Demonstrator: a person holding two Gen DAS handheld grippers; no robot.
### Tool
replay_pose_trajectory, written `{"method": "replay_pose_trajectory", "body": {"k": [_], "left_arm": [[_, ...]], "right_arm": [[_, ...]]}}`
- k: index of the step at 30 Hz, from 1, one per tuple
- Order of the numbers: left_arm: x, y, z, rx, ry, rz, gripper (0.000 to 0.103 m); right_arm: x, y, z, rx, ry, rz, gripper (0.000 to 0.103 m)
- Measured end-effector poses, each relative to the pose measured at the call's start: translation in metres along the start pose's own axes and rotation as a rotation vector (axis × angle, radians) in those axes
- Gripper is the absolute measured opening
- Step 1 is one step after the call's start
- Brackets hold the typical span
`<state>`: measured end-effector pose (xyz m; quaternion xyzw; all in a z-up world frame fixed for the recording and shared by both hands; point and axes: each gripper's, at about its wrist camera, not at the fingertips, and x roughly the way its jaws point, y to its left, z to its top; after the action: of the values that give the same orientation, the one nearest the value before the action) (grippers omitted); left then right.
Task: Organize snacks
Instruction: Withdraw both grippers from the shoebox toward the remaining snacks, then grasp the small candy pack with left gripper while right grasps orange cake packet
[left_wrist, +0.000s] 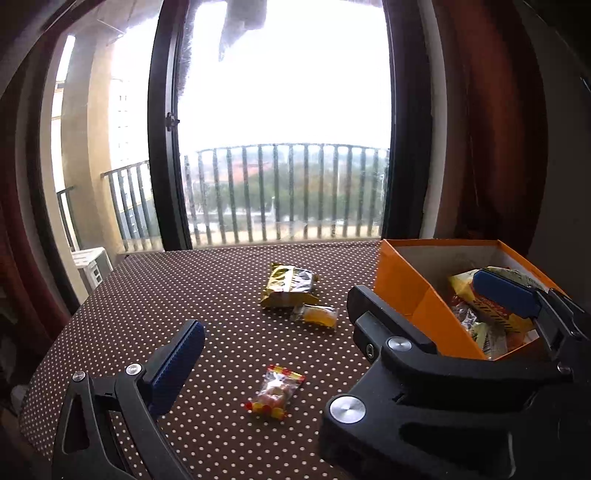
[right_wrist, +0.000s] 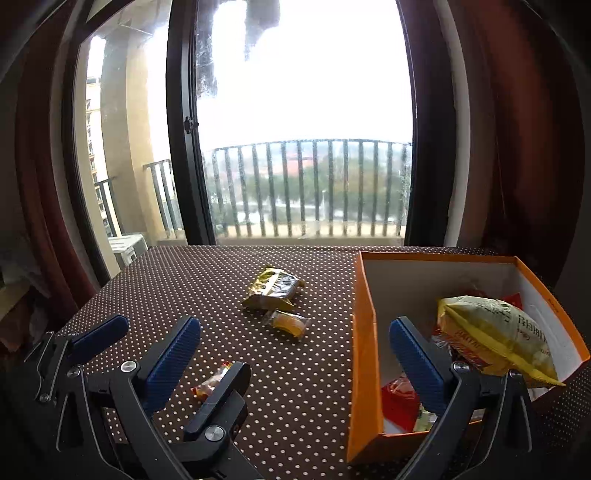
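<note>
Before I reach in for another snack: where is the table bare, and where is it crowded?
Bare cloth: the wide far-left stretch of the table up to the window, and the strip between the candy bag and the jelly cup. Crowded: the orange box, piled with packets, and the yellow packet touching the cup.

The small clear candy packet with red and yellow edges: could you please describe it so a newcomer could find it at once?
Start at the orange box on the polka-dot table. Left of it lie three loose snacks; the candy packet is the nearest, alone. Unlike the yellow-black bag and orange-filled wrapper beyond, it is clear, with red-yellow ends.
</note>
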<state>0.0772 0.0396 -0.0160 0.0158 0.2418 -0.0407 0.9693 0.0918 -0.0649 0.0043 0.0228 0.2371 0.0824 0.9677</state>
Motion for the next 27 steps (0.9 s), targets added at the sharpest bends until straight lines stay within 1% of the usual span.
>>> {"method": "replay_pose_trajectory", "body": {"k": [3, 8, 13, 16, 19, 21, 25, 26, 27], "left_arm": [[0.005, 0.012, -0.007, 0.005, 0.013, 0.03, 0.102], [0.028, 0.029, -0.019, -0.015, 0.062, 0.022, 0.102], [0.053, 0.037, -0.034, -0.009, 0.092, 0.023, 0.101], [0.069, 0.037, -0.045, 0.001, 0.117, 0.002, 0.098], [0.083, 0.035, -0.054, -0.011, 0.17, -0.031, 0.094], [0.094, 0.035, -0.059, -0.017, 0.21, -0.069, 0.087], [0.107, 0.03, -0.065, -0.014, 0.273, -0.112, 0.081], [0.111, 0.029, -0.067, -0.015, 0.289, -0.131, 0.077], [0.113, 0.029, -0.068, -0.02, 0.304, -0.149, 0.075]], "right_arm": [[0.014, 0.01, -0.004, 0.011, 0.036, 0.02, 0.103], [0.04, 0.027, -0.016, 0.019, 0.097, 0.018, 0.103], [0.064, 0.034, -0.032, 0.041, 0.146, 0.05, 0.103], [0.074, 0.032, -0.044, 0.053, 0.156, 0.032, 0.103], [0.087, 0.031, -0.055, 0.059, 0.186, 0.0, 0.101], [0.096, 0.03, -0.06, 0.06, 0.221, -0.017, 0.096], [0.11, 0.025, -0.069, 0.076, 0.287, -0.032, 0.093], [0.112, 0.024, -0.071, 0.078, 0.298, -0.035, 0.093], [0.114, 0.024, -0.072, 0.077, 0.307, -0.036, 0.091]]}}
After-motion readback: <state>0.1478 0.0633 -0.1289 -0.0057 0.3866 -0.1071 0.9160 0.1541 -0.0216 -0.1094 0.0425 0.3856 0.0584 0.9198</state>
